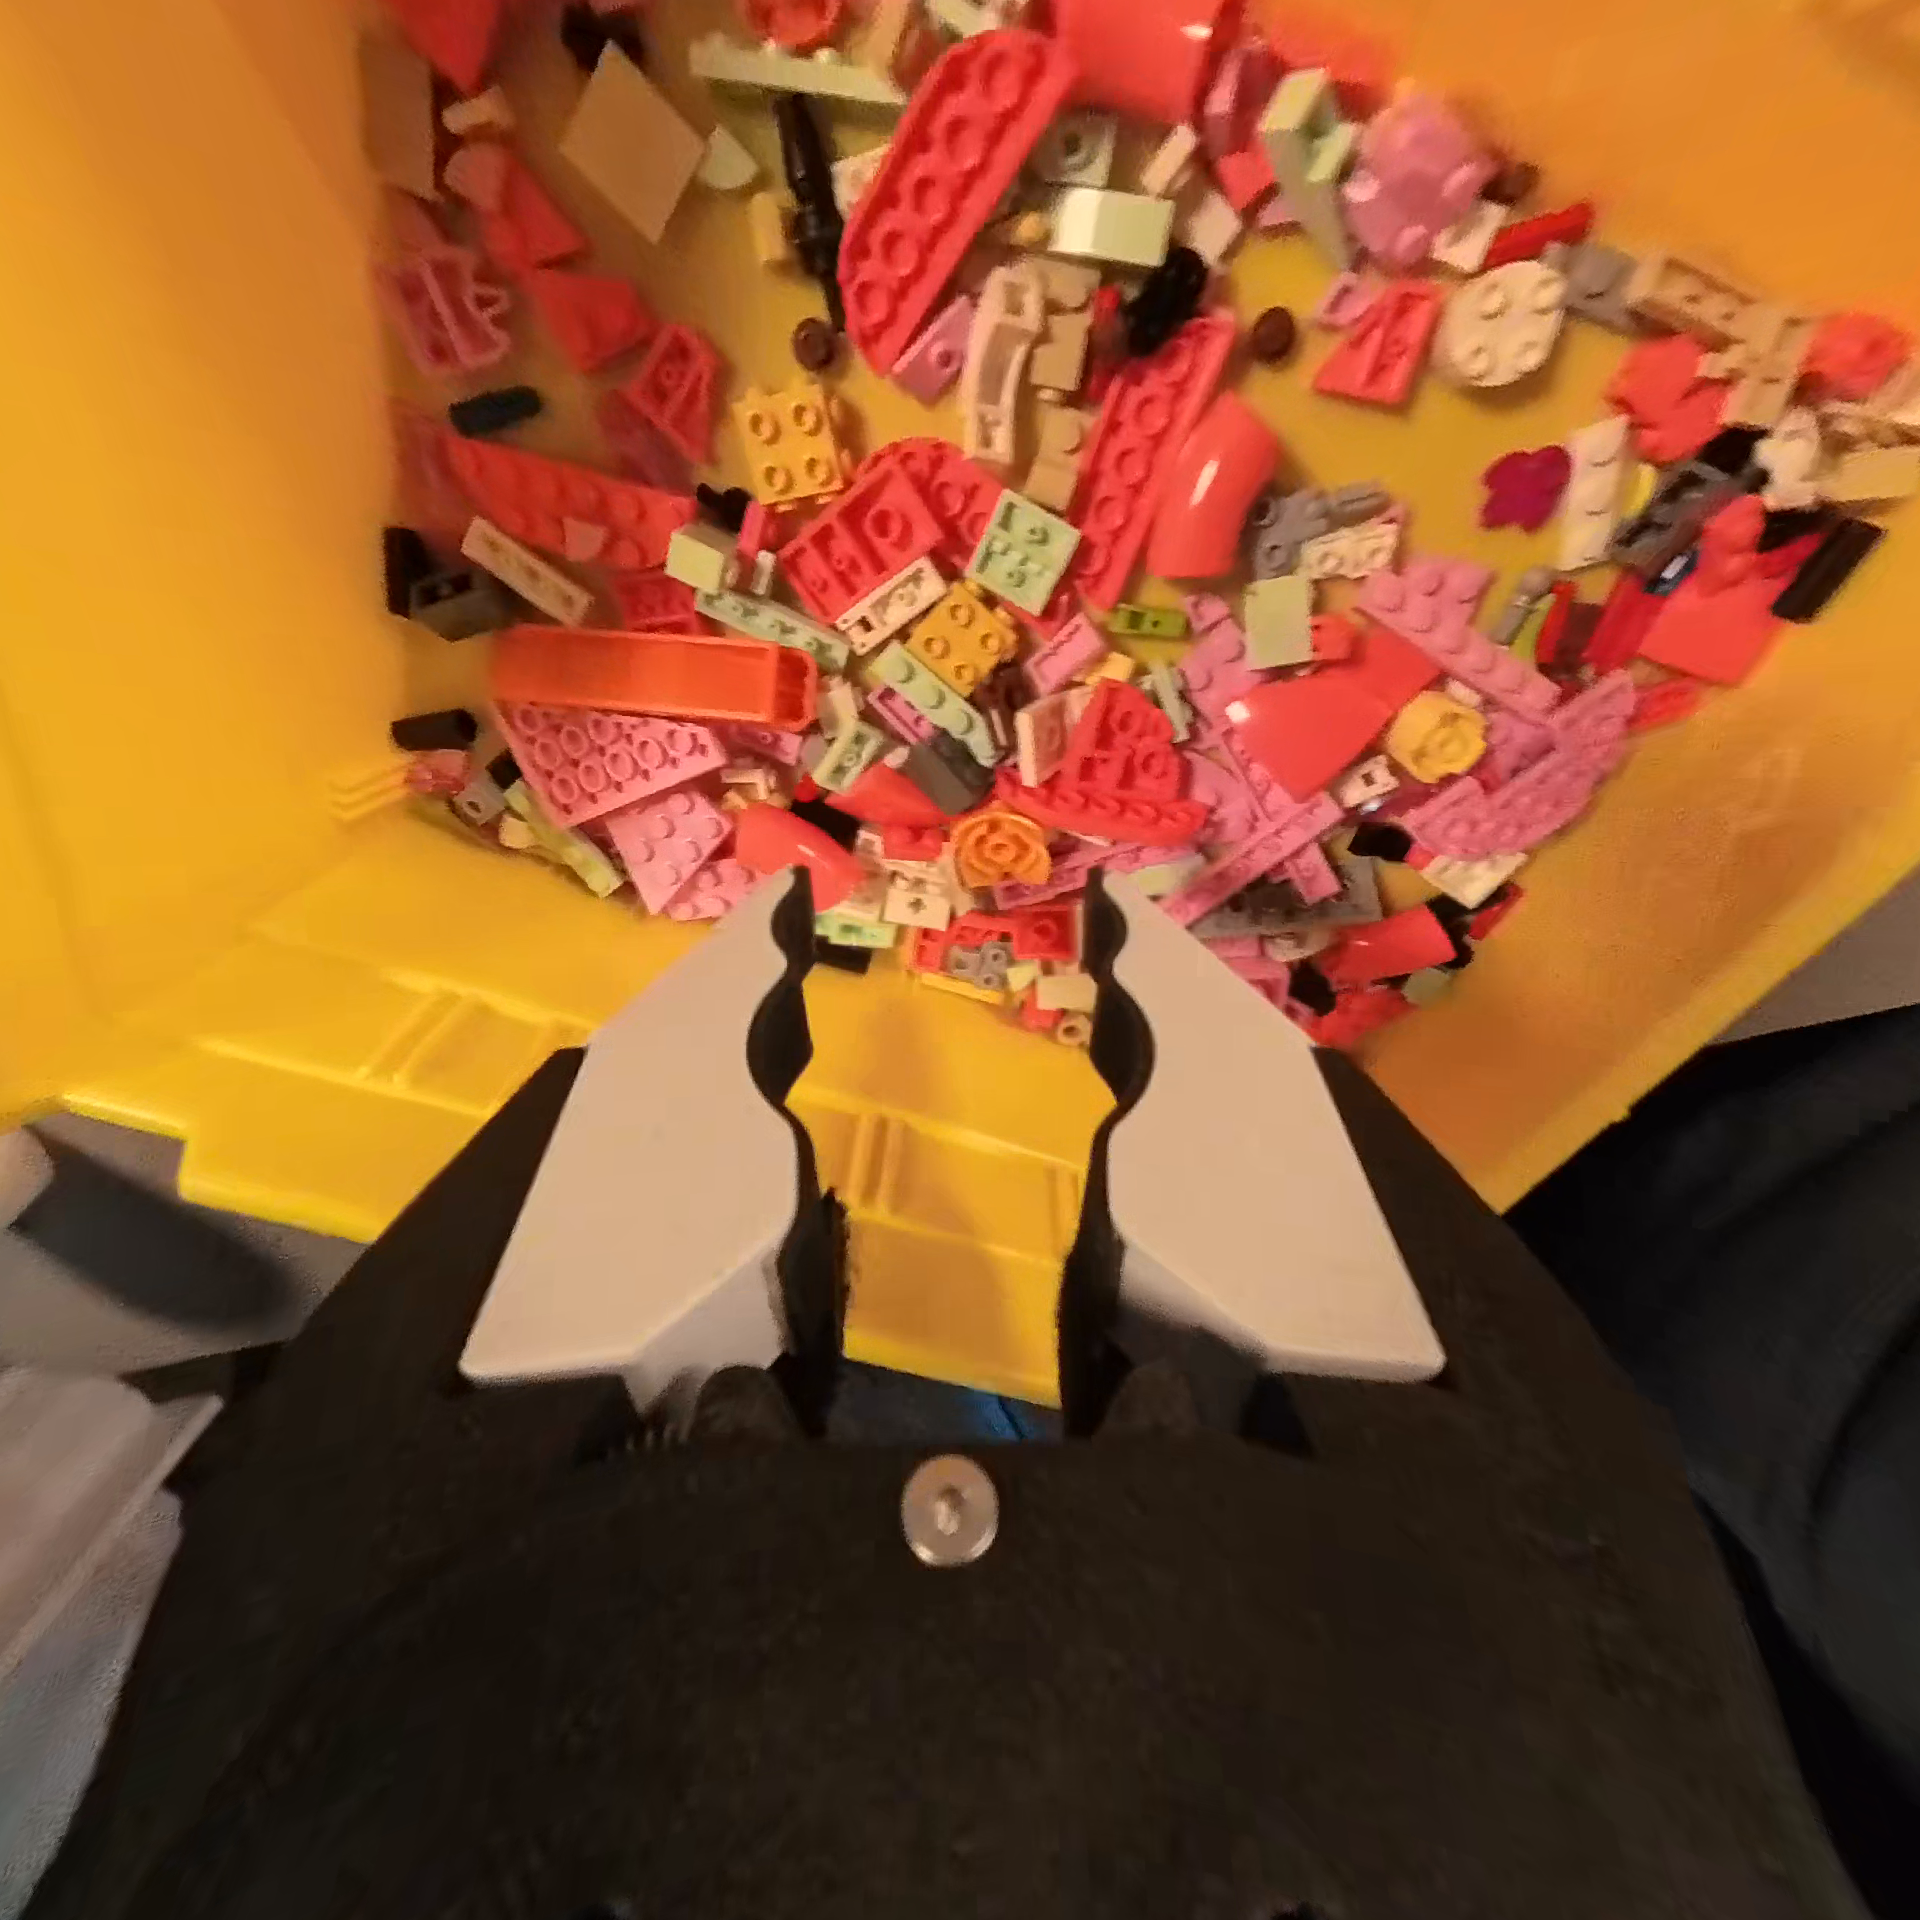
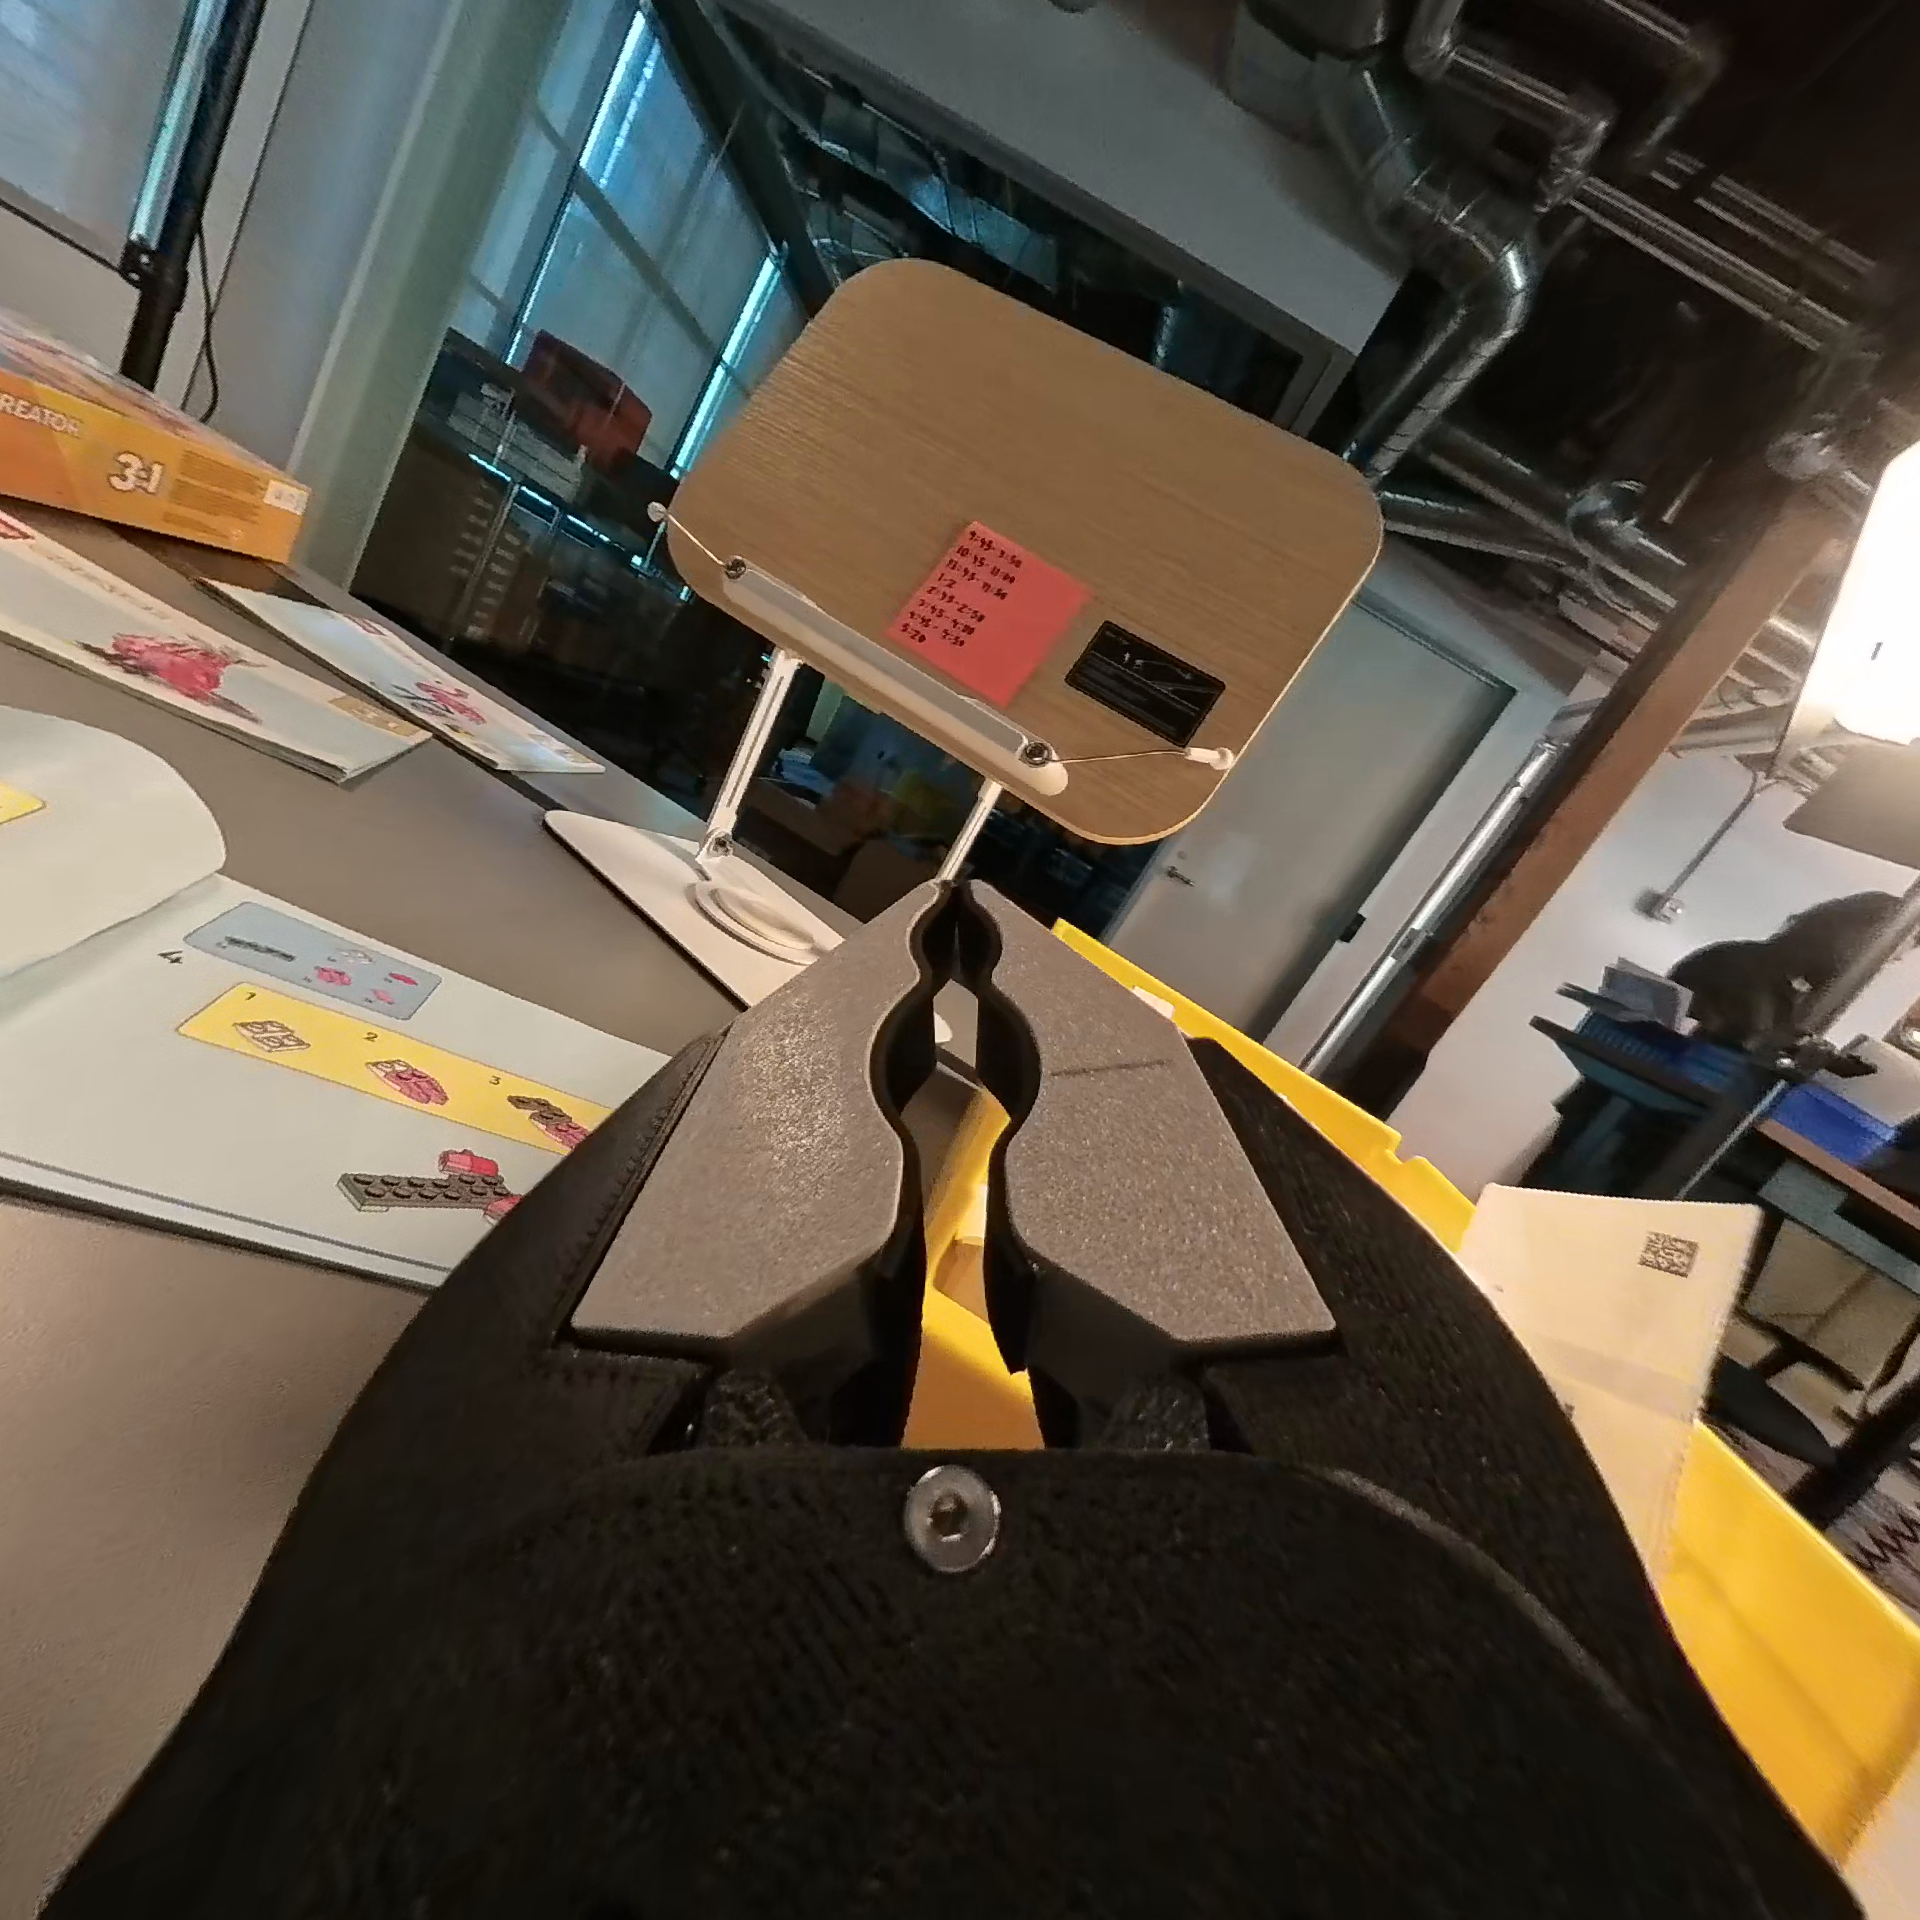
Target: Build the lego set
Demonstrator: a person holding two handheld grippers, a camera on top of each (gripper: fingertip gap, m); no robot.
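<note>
In the left wrist view my left gripper (image 1: 945, 883) is open and holds nothing. It hangs over a yellow bin (image 1: 208, 520) above a heap of small building bricks (image 1: 1039, 675), mostly red, pink and pale green. An orange rose-shaped piece (image 1: 1000, 847) and a red curved piece (image 1: 805, 847) lie just beyond the fingertips. In the right wrist view my right gripper (image 2: 954, 888) is shut with nothing between its tips. It is raised over the table and points at a wooden book stand (image 2: 1029, 551).
An open instruction booklet (image 2: 312, 1039) lies on the grey table (image 2: 208, 1403) at left, with more booklets (image 2: 343, 675) and a yellow box (image 2: 156, 457) behind. The yellow bin's rim (image 2: 1351, 1122) runs right of the right gripper. A long orange piece (image 1: 655, 670) lies at the heap's left. One gripper's finger ends stand about 50 cm off the other's. My left tips are roughly 4 cm from the red curved piece (image 1: 805, 847).
</note>
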